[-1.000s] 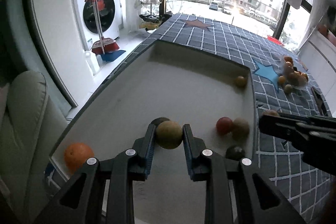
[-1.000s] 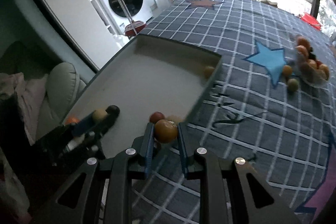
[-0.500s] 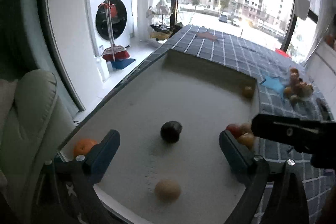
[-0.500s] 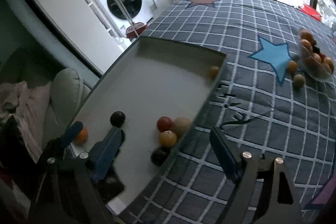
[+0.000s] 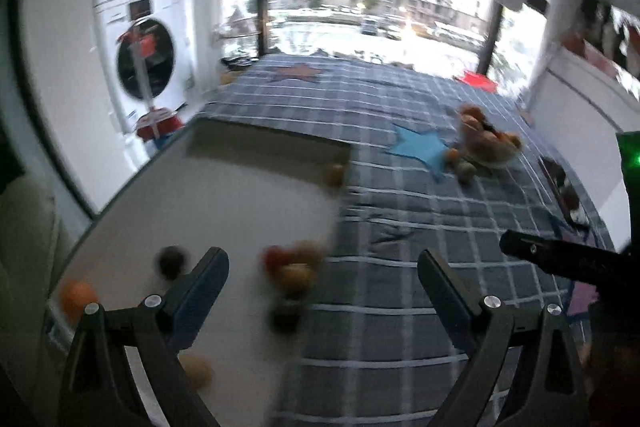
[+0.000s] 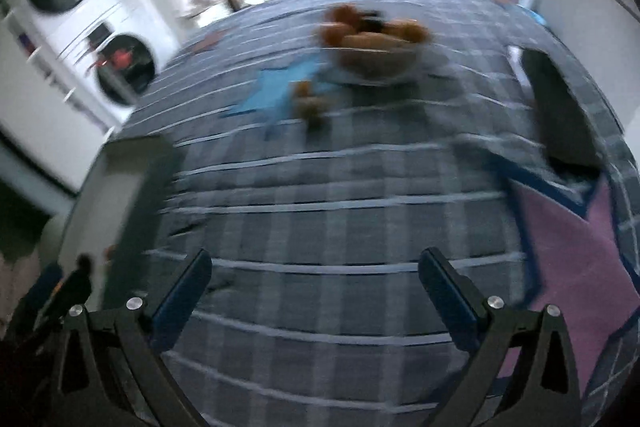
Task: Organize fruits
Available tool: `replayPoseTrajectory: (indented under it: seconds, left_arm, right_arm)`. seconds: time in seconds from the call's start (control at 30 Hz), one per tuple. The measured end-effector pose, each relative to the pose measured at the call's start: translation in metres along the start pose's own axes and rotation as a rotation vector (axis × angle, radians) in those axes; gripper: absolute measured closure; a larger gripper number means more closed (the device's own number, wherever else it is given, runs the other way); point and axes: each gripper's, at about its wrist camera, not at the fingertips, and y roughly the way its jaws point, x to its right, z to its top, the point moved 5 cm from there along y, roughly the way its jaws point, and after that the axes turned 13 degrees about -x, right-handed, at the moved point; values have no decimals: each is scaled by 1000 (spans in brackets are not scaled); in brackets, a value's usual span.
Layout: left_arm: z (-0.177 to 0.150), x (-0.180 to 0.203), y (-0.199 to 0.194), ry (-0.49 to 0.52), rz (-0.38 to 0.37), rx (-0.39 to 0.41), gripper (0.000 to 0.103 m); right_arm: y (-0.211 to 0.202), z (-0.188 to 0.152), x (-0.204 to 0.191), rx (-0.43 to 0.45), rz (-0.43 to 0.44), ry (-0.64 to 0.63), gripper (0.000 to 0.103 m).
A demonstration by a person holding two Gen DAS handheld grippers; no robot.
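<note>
Now both grippers hang wide apart with nothing between their fingers, above a checked cloth and a white tray of fruit.

Left gripper [image 5: 323,269] is spread wide and empty over the near right edge of the white tray [image 5: 240,187]; the right gripper [image 6: 315,271] is empty too, its jaws opening over bare checked cloth [image 6: 320,203]. Inside the tray lie a dark fruit [image 5: 172,261], an orange [image 5: 76,297], a red and tan cluster [image 5: 294,265], another dark one [image 5: 285,315], a pale one [image 5: 198,371] and a small one in the far corner [image 5: 334,173]. More fruit sits heaped in a glass bowl [image 6: 374,57] beside a blue star [image 6: 276,89], with two loose pieces [image 6: 310,101] touching the cloth nearby. No writing or label can be read; both views are blurred.
</note>
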Motion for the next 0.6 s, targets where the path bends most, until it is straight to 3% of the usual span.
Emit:
replayPoseTrajectory:
  seconds: [0.27, 0.47, 0.6]
  left_arm:
    - [2, 62, 45, 88, 65, -63, 7]
    - [-4, 78, 66, 131, 81, -127, 7]
    - [-8, 77, 68, 127, 60, -150, 7]
  right_arm:
    - [-2, -9, 69, 64, -173, 80, 0]
    - [3, -17, 63, 80, -281, -30, 0]
    - [2, -17, 62, 79, -282, -32, 0]
